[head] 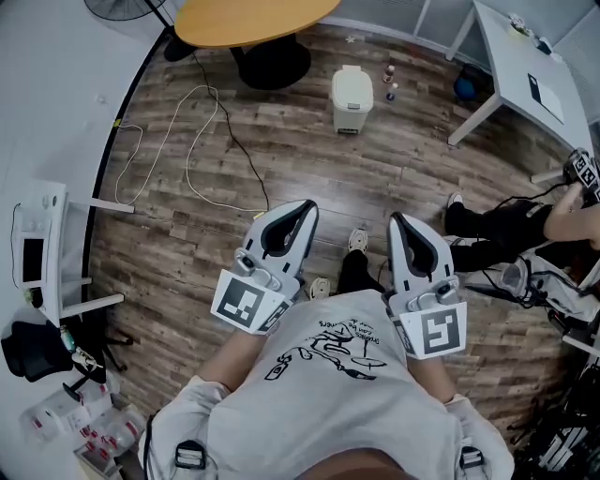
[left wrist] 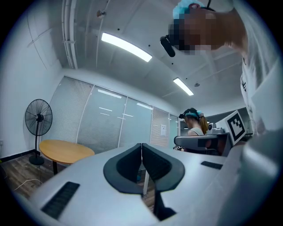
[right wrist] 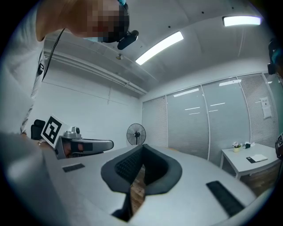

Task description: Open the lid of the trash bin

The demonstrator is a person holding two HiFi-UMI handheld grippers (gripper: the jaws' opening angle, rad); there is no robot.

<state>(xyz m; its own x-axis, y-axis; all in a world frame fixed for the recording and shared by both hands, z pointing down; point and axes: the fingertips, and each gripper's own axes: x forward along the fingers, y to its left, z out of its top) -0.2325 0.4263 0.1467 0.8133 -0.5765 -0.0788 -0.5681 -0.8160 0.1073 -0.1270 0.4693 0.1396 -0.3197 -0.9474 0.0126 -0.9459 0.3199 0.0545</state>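
Observation:
The trash bin is small and cream-coloured. It stands on the wooden floor far ahead of me with its lid down. My left gripper and right gripper are held side by side close to my chest. Both point forward, well short of the bin. Each is shut with nothing between its jaws. In the left gripper view the left gripper aims above the floor, and so does the right gripper in the right gripper view. The bin is in neither of these views.
A round orange table stands behind the bin, with two small bottles at the bin's right. A white desk is at far right. A cable loops over the floor at left. A seated person is at right, a white stand at left.

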